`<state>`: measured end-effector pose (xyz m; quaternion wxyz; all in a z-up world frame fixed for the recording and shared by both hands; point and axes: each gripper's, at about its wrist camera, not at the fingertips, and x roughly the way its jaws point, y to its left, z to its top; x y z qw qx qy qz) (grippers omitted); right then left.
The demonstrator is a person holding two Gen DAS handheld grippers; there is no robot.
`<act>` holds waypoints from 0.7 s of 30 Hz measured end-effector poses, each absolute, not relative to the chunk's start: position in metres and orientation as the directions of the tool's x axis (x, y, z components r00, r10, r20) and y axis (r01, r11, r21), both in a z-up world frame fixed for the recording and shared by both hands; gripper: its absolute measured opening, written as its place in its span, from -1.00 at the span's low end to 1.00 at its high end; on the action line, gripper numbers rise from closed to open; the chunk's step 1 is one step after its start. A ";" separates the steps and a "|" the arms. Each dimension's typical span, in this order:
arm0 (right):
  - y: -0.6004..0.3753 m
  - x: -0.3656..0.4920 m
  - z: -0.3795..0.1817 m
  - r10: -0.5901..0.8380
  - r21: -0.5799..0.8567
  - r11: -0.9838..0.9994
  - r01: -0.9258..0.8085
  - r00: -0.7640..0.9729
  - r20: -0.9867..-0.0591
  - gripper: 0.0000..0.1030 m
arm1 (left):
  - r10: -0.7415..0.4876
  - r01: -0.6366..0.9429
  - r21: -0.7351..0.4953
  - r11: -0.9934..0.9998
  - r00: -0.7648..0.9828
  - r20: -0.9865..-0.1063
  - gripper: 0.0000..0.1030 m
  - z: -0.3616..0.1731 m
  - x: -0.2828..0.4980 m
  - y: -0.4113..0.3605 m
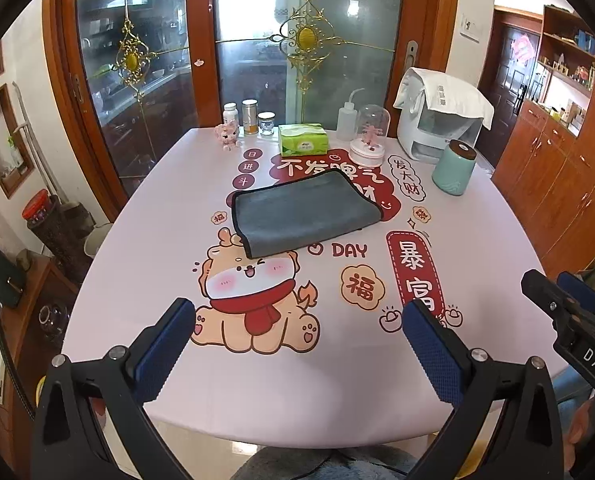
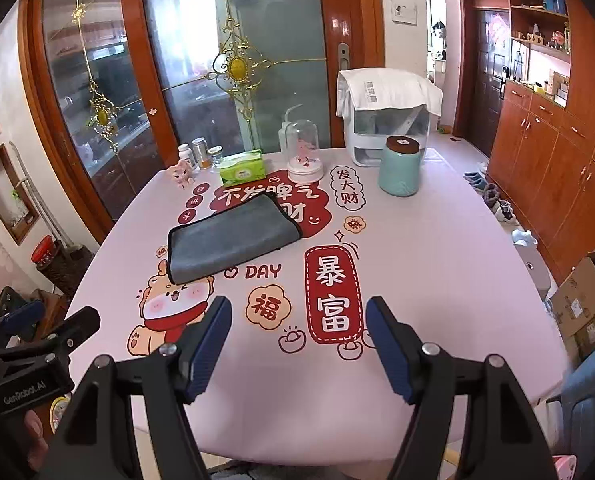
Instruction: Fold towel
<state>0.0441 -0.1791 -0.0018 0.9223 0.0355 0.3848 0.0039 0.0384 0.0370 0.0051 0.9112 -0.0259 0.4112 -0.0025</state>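
The grey towel (image 1: 303,214) lies flat near the middle of the table (image 1: 145,248), on top of the red printed lettering, well apart from both grippers and with the green tissue box (image 1: 303,141) and the teal canister (image 1: 454,172) farther back. It already looks doubled over once, with a rounded fold along its right side and dark stitched edging along the left and near sides. It is likely soft, light and limp, so it should drape and sag when lifted instead of holding a shape; the piled cloth ought to grip well against the ribbed blue pads. The near left corner, where the edging meets, seems the best place to pinch, with the second hold on the far left corner. The left gripper (image 1: 297,316) hangs over the near table edge with its jaws spread wide and nothing between them; the right gripper (image 2: 298,316) is likewise open and empty. Whether the towel's layers line up underneath is hidden, and the fisheye bend makes its true outline hard to judge.
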 end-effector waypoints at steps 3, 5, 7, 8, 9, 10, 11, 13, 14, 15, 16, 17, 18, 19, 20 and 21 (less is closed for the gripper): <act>-0.176 0.044 -0.003 0.034 0.063 0.998 0.016 0.697 -0.717 0.37 | -0.019 -0.019 -0.042 0.999 0.662 -0.749 0.99 0.005 0.039 0.035; -0.175 0.043 -0.003 0.033 0.059 0.998 0.014 0.694 -0.719 0.37 | -0.014 -0.020 -0.036 0.999 0.660 -0.751 0.99 0.005 0.041 0.033; -0.174 0.044 -0.003 0.031 0.056 0.998 0.013 0.693 -0.720 0.37 | -0.007 -0.024 -0.030 0.999 0.658 -0.753 0.99 0.005 0.042 0.032; -0.174 0.043 -0.003 0.030 0.054 0.998 0.013 0.694 -0.720 0.37 | -0.005 -0.024 -0.028 0.999 0.658 -0.753 0.99 0.005 0.042 0.032; -0.174 0.043 -0.002 0.030 0.054 0.998 0.013 0.694 -0.719 0.37 | -0.001 -0.027 -0.025 0.999 0.657 -0.754 0.99 0.005 0.042 0.032; -0.174 0.044 -0.002 0.029 0.053 0.999 0.013 0.695 -0.719 0.37 | 0.000 -0.027 -0.024 0.999 0.656 -0.754 0.99 0.005 0.043 0.032; -0.174 0.044 -0.002 0.027 0.052 0.999 0.014 0.695 -0.719 0.37 | 0.002 -0.030 -0.024 0.999 0.655 -0.755 0.99 0.005 0.043 0.032; -0.175 0.045 -0.001 0.026 0.051 0.999 0.015 0.693 -0.720 0.37 | 0.001 -0.032 -0.027 0.999 0.654 -0.756 0.99 0.005 0.044 0.032; -0.175 0.045 -0.001 0.024 0.049 0.999 0.017 0.693 -0.720 0.37 | 0.001 -0.032 -0.026 0.999 0.655 -0.756 0.99 0.005 0.044 0.032; -0.175 0.045 -0.001 0.023 0.048 0.999 0.017 0.694 -0.719 0.37 | 0.001 -0.033 -0.028 0.999 0.656 -0.754 0.99 0.006 0.044 0.032; -0.175 0.045 -0.001 0.022 0.048 0.999 0.017 0.695 -0.719 0.37 | 0.000 -0.030 -0.027 0.999 0.656 -0.755 0.99 0.005 0.044 0.032; -0.175 0.045 -0.001 0.022 0.047 0.999 0.018 0.695 -0.719 0.37 | -0.001 -0.029 -0.026 0.999 0.656 -0.754 0.99 0.006 0.045 0.032; -0.176 0.045 -0.001 0.020 0.046 0.999 0.018 0.695 -0.719 0.37 | -0.001 -0.028 -0.026 0.999 0.658 -0.753 0.99 0.006 0.046 0.032; -0.176 0.045 -0.001 0.021 0.046 0.999 0.017 0.695 -0.719 0.37 | -0.001 -0.027 -0.025 0.999 0.658 -0.753 0.99 0.007 0.046 0.031; -0.176 0.045 -0.001 0.021 0.046 0.999 0.017 0.695 -0.719 0.37 | -0.001 -0.025 -0.023 0.999 0.658 -0.753 0.99 0.006 0.047 0.030; -0.176 0.045 -0.002 0.021 0.045 0.999 0.016 0.695 -0.719 0.37 | -0.001 -0.023 -0.022 0.999 0.659 -0.753 0.99 0.007 0.047 0.029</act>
